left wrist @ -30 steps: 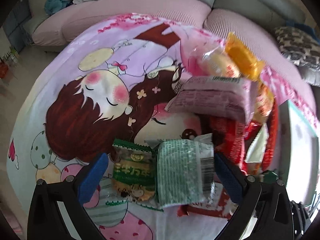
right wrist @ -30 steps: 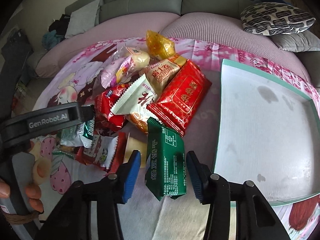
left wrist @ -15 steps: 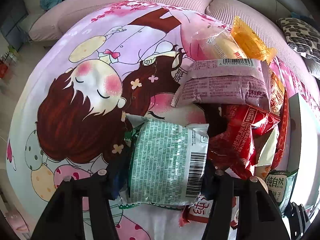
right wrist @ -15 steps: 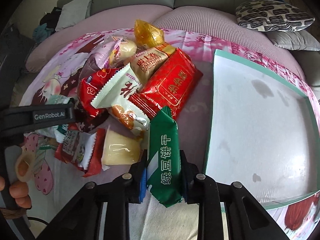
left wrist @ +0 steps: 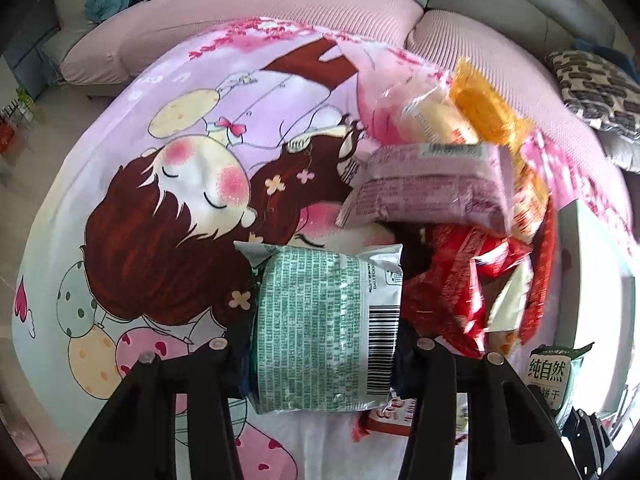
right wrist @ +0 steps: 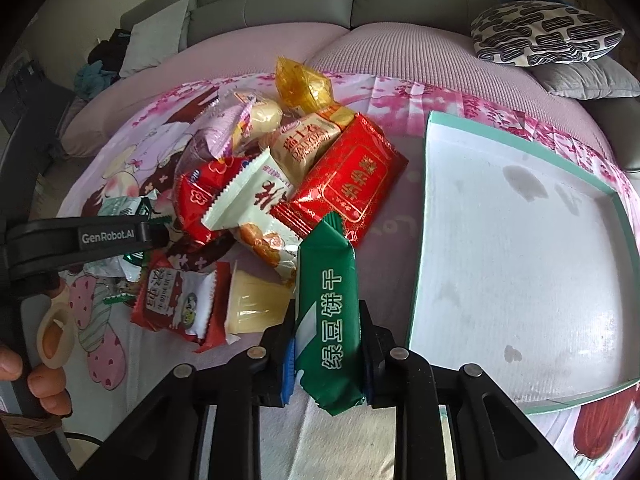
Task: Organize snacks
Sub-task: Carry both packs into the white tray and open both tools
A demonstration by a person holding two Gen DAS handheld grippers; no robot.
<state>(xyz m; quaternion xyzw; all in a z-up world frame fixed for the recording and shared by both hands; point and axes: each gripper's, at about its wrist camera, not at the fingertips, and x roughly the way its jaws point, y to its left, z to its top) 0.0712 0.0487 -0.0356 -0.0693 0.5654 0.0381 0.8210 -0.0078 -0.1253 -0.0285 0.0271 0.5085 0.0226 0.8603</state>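
1. Left gripper (left wrist: 324, 344): jaws clenched on a pale green snack packet (left wrist: 326, 328), barcode and small print facing the camera. The packet fills the gap between the fingers at lower centre of the left wrist view.
2. Right gripper (right wrist: 328, 360): jaws clenched on a dark green biscuit packet (right wrist: 328, 320) with white characters down its face. The packet stands on end between the blue pads (right wrist: 289, 364), lower centre of the right wrist view; its top is tilted slightly left.
3. Snack pile, upper centre-left of the right wrist view, on a cartoon-print blanket (right wrist: 120, 168): a large red packet with gold print (right wrist: 348, 184), a white packet with a zigzag edge (right wrist: 256, 208), a beige packet (right wrist: 304, 148), a yellow-gold wrapped sweet (right wrist: 304, 84), a lilac packet (right wrist: 212, 136), a small red packet (right wrist: 200, 196). They overlap one another.
4. Near the lower edge of the pile: a yellow jelly cup (right wrist: 252, 300) just beside a red-and-white packet (right wrist: 176, 296).
5. White tray with teal rim (right wrist: 424, 216) occupies the right half of the right wrist view, beside the pile; faint stains on its floor, no snack in it.
6. Patterned black-and-white cushion (right wrist: 544, 32) at upper right, on the sofa (right wrist: 280, 0).
7. Left wrist view is motion-blurred at right; packets there are not legible.
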